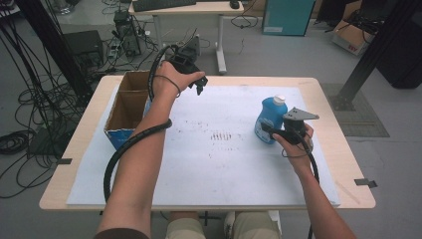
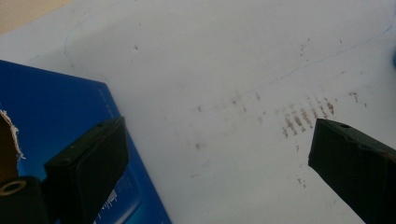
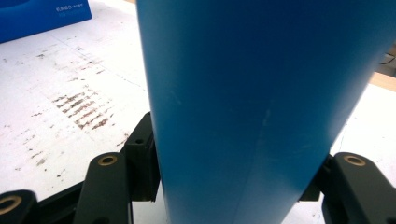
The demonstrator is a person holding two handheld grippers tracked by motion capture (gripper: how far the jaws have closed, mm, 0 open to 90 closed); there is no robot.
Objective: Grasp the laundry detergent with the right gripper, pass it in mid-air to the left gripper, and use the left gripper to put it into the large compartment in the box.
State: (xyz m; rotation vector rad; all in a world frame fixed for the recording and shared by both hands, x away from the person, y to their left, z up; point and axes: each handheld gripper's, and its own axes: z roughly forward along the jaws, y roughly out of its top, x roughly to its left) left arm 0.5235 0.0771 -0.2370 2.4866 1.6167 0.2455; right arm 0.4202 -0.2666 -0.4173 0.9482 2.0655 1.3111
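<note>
Right gripper (image 1: 272,132) is clamping the blue plastic bottle with the white cap (image 1: 271,119), jaws pressing both sides of its body low down, bottle standing upright on the white sheet (image 1: 224,164) at the right of the bench (image 1: 343,164). Likely heading for the open cardboard box with blue sides (image 1: 127,107) at the left: keep the squeeze firm, lift straight, stay level. Left gripper (image 1: 199,82) is hovering beside the box, jaws spread apart, holding nothing.

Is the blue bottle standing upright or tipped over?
Upright: the blue plastic bottle stands with its white cap on top, right gripper shut on it.
</note>
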